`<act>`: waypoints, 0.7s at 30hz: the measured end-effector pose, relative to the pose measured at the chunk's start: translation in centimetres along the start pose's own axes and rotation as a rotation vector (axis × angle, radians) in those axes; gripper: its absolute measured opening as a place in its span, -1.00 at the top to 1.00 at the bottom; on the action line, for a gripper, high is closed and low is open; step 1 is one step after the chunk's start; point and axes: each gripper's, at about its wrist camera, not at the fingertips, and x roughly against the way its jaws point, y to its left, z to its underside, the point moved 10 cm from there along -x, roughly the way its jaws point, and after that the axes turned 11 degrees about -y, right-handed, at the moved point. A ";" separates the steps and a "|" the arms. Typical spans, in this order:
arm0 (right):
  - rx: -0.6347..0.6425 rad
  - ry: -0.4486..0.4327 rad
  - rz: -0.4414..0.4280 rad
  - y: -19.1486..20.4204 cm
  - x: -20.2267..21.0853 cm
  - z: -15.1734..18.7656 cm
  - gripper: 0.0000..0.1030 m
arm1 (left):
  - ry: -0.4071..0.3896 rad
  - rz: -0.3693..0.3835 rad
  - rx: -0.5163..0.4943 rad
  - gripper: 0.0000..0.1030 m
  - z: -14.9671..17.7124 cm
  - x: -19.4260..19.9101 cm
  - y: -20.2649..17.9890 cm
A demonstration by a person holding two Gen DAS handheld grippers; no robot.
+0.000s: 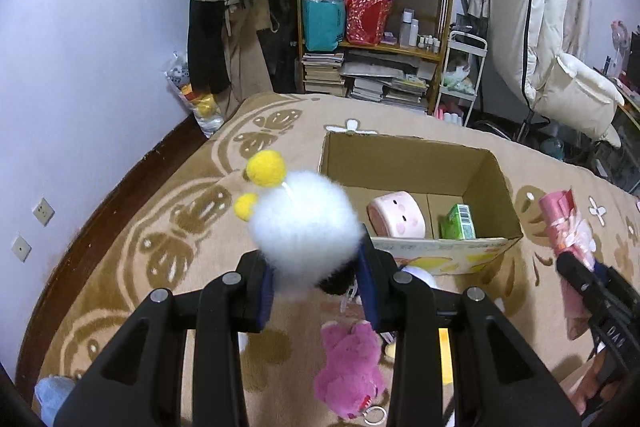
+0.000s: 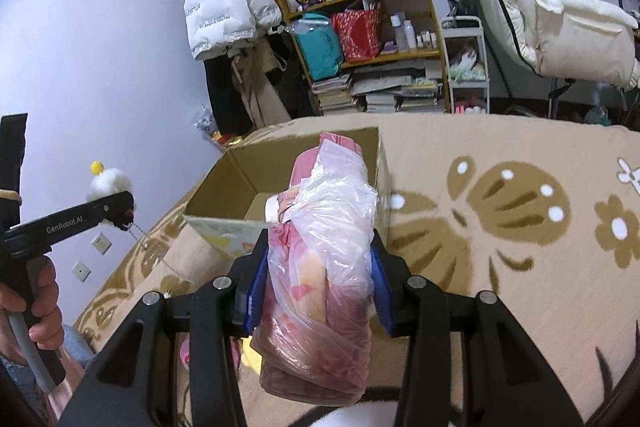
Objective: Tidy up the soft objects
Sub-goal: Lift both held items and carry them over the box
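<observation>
My left gripper (image 1: 316, 283) is shut on a white fluffy plush (image 1: 304, 227) with two yellow pompoms, held above the patterned blanket just left of an open cardboard box (image 1: 496, 195). The same plush (image 2: 110, 183) and left gripper (image 2: 120, 213) show at the left of the right wrist view. My right gripper (image 2: 316, 287) is shut on a pink item wrapped in clear plastic (image 2: 324, 251), held up in front of the box (image 2: 236, 179). That pink bundle (image 1: 568, 227) also appears at the right of the left wrist view. Inside the box lie a pink round plush (image 1: 396, 215) and a green carton (image 1: 458, 223).
A magenta plush (image 1: 350, 367) with a key ring lies on the blanket (image 2: 520, 267) below the left gripper. Beyond the bed stand a wooden shelf (image 1: 376, 27) packed with bags and books, hanging coats and a white padded chair (image 1: 552, 39). A hand (image 2: 36, 307) grips the left tool's handle.
</observation>
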 end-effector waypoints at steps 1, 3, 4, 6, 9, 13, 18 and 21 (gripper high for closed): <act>0.002 -0.007 0.002 -0.1 0.0 -0.3 0.10 | -0.005 -0.003 -0.007 0.35 -0.2 -0.2 0.0; 0.000 -0.015 0.002 -0.3 -0.2 -0.7 0.10 | -0.019 -0.006 -0.024 0.35 -0.8 -0.6 0.0; -0.006 -0.017 0.002 -0.4 -0.4 -0.9 0.10 | -0.026 -0.007 -0.028 0.35 -1.1 -0.8 0.1; -0.018 -0.020 0.002 -0.7 -0.7 -1.2 0.10 | -0.042 -0.007 -0.033 0.35 -1.8 -1.2 0.1; -0.023 -0.023 0.006 -1.1 -1.2 -1.4 0.10 | -0.061 0.001 -0.033 0.35 -2.7 -1.8 -0.2; -0.013 -0.031 0.017 -1.6 -2.2 -2.1 0.10 | -0.078 0.007 -0.066 0.35 -4.1 -3.0 -1.4; -0.012 -0.036 0.019 -1.9 -3.2 -2.7 0.10 | -0.107 0.014 -0.103 0.35 -5.9 -3.8 -2.9; -0.008 -0.040 0.018 -2.0 -4.0 -3.2 0.10 | -0.125 0.022 -0.115 0.35 -7.1 -4.3 -3.5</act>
